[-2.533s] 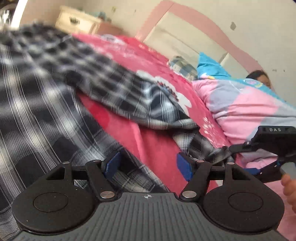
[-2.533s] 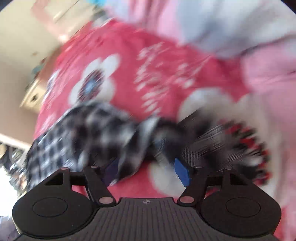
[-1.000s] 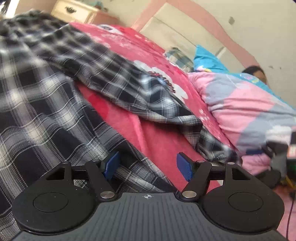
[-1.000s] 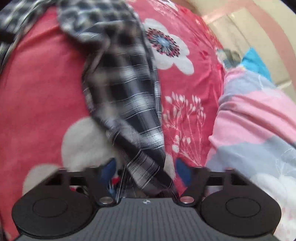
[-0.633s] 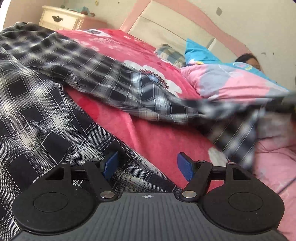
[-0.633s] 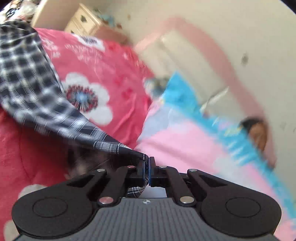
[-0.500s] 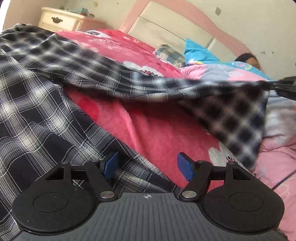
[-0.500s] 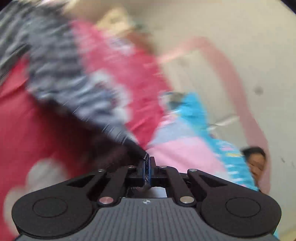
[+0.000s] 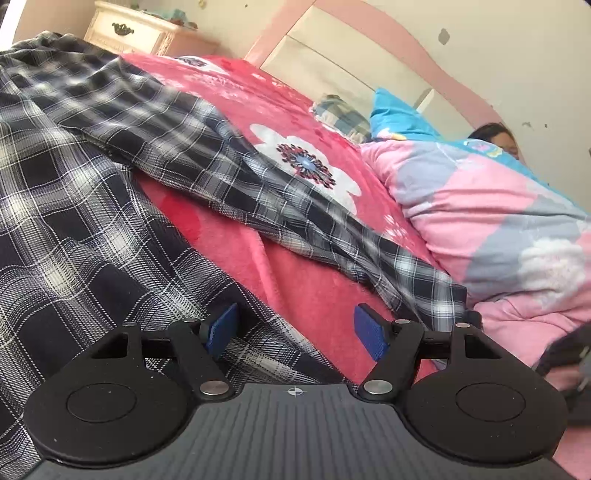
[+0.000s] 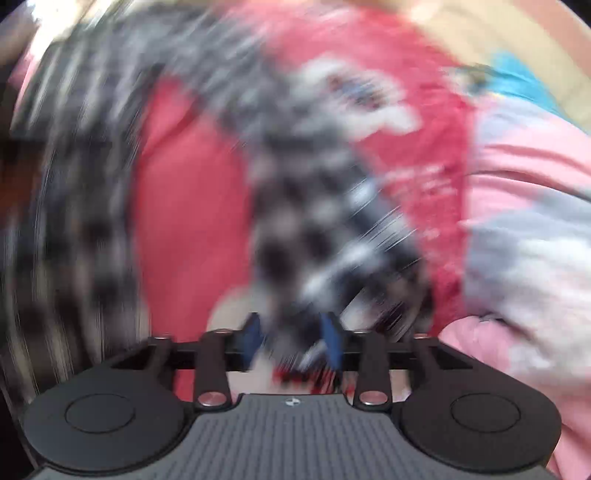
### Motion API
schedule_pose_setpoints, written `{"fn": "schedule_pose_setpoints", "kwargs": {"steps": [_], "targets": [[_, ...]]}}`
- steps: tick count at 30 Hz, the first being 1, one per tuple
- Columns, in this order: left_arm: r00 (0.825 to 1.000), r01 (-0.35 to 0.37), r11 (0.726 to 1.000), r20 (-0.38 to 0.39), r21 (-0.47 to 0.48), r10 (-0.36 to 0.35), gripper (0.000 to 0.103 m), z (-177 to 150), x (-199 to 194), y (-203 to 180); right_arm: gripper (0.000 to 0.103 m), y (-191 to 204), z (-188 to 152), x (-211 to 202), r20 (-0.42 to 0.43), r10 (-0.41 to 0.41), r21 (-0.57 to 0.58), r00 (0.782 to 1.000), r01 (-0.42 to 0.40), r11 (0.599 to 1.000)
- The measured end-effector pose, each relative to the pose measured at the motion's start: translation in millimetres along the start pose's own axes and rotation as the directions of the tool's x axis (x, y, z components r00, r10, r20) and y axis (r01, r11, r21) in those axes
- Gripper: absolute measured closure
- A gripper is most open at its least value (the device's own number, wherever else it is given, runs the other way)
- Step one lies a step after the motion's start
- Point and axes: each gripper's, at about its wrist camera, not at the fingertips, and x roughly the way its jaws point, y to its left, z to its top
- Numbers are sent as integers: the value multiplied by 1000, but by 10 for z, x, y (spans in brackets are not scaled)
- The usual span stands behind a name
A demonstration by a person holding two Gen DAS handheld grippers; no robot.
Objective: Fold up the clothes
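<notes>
Sleeve [image 9: 332, 236] dropped, right tool [image 10: 291, 338] parted

A thin woven plaid cloth is seen in the shirt [image 9: 92, 206], matt and creased. A fuzzy, plush pile is shown by the red blanket [image 9: 303, 288]. At two o'clock, the quilt [image 9: 491, 221] looks smooth, soft cotton. The nightstand [image 9: 129, 31] appears painted wood.
</notes>
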Motion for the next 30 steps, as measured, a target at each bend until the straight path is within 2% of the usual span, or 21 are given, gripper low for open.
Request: {"fn": "schedule_pose_setpoints", "kwargs": {"steps": [2, 5, 7, 10, 13, 15, 18, 20, 24, 27, 28, 30], "targets": [[1000, -3, 1000, -3, 5, 3, 34, -4, 8, -4, 50, -239, 181, 111, 15, -81, 127, 997, 79, 989], [1000, 1, 1000, -4, 0, -1, 34, -5, 8, -7, 50, -483, 429, 517, -28, -154, 206, 988, 156, 966], [1000, 6, 1000, -5, -7, -6, 34, -2, 5, -3, 50, -573, 623, 795, -19, -128, 261, 992, 129, 957], [1000, 14, 1000, -5, -22, -14, 34, 6, 1, 17, 50, -580, 971, 1073, 62, -88, 316, 994, 64, 947], [1000, 21, 999, -3, -30, -21, 34, 13, 8, 38, 50, -414, 1299, 1239, 130, -42, 273, 991, 5, 962], [1000, 18, 999, 1, -29, -18, 34, 19, 16, 49, 50, -259, 1495, 1331, 162, -11, 173, 987, -17, 985], [1000, 18, 999, 9, -35, -17, 34, 29, 30, 82, 50, 7, 1745, 1492, 205, -41, 11, 978, 40, 999], [1000, 17, 999, 13, -49, -17, 34, 39, 36, 111, 50, 37, 1920, 1753, 184, -48, -15, 982, 51, 999], [999, 34, 996, 14, -87, -33, 34, 49, 43, 175, 51, 40, 2108, 2165, 115, 14, -28, 993, -11, 1000], [999, 36, 995, 16, -93, -35, 34, 50, 61, 196, 72, 149, 2041, 2254, 78, -10, -70, 997, 16, 997], [999, 36, 995, 18, -94, -35, 34, 50, 68, 201, 99, 212, 2020, 2234, 85, -40, -107, 996, 49, 993], [999, 33, 995, 25, -98, -31, 34, 49, 81, 212, 101, 313, 2003, 2183, 103, -103, -158, 989, 118, 980]]}}
